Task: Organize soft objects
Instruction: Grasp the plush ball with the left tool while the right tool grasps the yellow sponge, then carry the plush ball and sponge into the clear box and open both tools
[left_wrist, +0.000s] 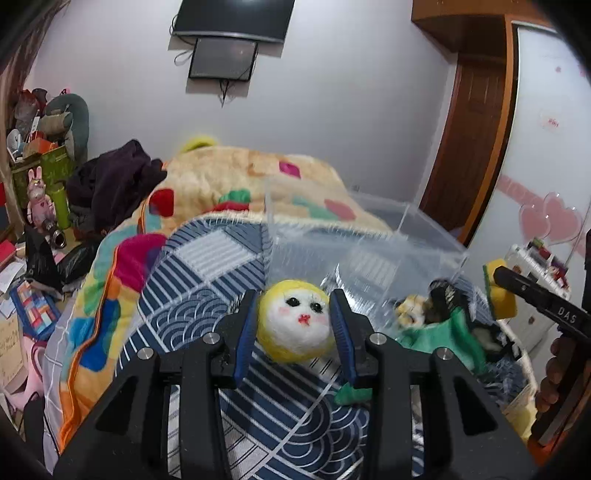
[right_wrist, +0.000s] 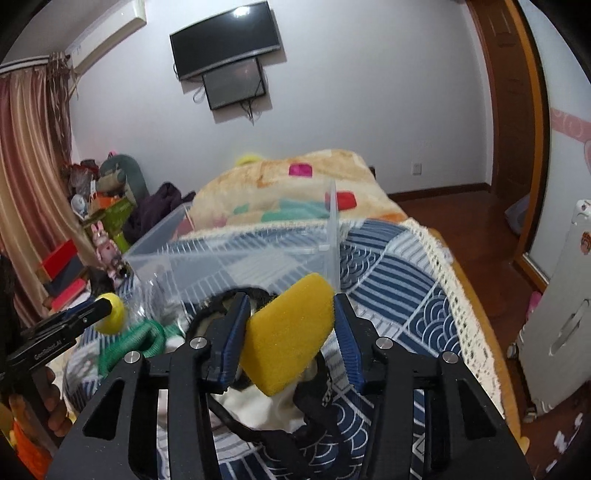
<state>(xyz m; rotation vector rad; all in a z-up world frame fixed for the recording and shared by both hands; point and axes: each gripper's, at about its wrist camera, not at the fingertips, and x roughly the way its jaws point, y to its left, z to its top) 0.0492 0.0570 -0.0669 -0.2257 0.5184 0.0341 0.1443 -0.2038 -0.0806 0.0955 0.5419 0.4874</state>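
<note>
Jaws of the left gripper (left_wrist: 293, 326) pinch a round yellow-white felt doll head (left_wrist: 297, 321); jaws of the right gripper (right_wrist: 290, 338) pinch a yellow sponge block (right_wrist: 290, 334), both lifted for the clear plastic box (right_wrist: 229, 254) beyond them.

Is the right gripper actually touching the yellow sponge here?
Touching: the right wrist view shows the right gripper with both fingers pressed against the yellow sponge.

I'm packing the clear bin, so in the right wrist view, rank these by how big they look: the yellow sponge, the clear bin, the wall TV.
1. clear bin
2. yellow sponge, though it sits close to the camera in the right claw, which inflates it
3. wall TV, far off, so its real size is unsure
</note>
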